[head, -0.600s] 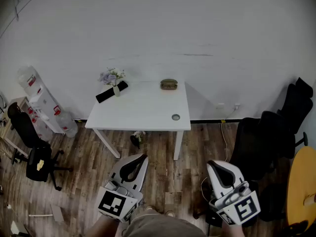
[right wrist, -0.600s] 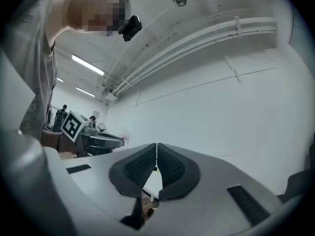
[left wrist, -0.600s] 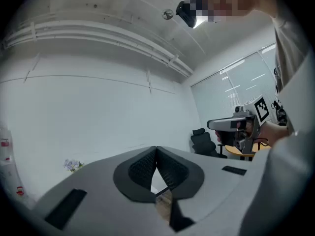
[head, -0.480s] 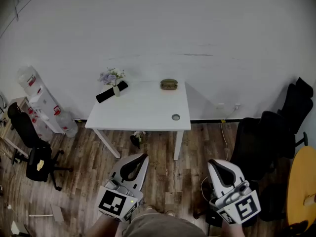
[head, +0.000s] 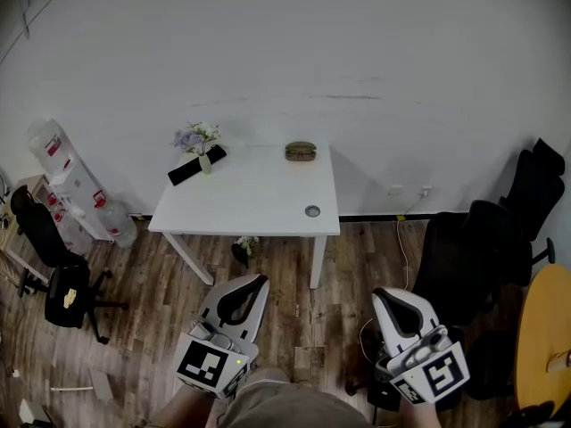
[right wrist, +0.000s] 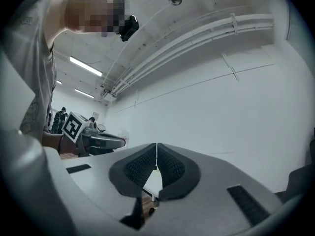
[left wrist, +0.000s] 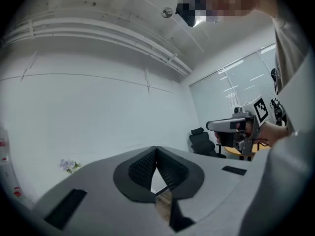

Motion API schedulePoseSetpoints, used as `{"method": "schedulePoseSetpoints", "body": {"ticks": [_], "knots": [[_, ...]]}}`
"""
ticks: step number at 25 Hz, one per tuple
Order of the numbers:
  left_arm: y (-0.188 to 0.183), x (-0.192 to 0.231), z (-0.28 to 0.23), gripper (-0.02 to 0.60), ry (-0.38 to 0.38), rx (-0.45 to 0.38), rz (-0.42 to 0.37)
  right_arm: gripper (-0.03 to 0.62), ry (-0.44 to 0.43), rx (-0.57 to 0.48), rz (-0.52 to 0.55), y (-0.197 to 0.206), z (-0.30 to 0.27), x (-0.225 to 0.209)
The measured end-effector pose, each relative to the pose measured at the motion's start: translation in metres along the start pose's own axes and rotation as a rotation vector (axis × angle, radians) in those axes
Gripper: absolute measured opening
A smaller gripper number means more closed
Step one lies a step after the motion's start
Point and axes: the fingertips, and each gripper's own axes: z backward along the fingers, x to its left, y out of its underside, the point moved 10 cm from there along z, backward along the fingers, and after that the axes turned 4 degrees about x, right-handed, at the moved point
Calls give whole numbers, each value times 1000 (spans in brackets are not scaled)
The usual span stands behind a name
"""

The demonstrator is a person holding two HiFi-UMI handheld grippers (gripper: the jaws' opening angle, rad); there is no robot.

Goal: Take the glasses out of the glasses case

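Glasses case (head: 302, 151) lies well apart from closed, empty hand-held grippers (head: 258, 280) (head: 381, 295).

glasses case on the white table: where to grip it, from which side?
Grip the glasses case across its short width, mid-length, coming from above on the near side of the table. It lies flat, long axis left to right, at the far edge by the wall, so the back is likely blocked. Seam and hinge side are too small to tell.
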Motion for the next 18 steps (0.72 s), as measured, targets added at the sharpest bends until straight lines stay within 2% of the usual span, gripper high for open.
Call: {"method": "schedulePoseSetpoints", "body": {"ticks": [6,9,10,12,18], "knots": [[4,1,-8,17,-4,7,-8,34,-55,14,27,5,-9,-6],[8,5,-12,17,-12,8,9,39,-45,-7,44,9,-15,-9],[9,6,-15,17,-12,11,24,59,-35,-18,36,12,-17,-11],[14,11,-21,17,-9,12,35,161,-21,-34,23,18,-24,-18],[33,42,-54,17,-7,6,28,173,-22,-11,37,37,-65,-39]]}}
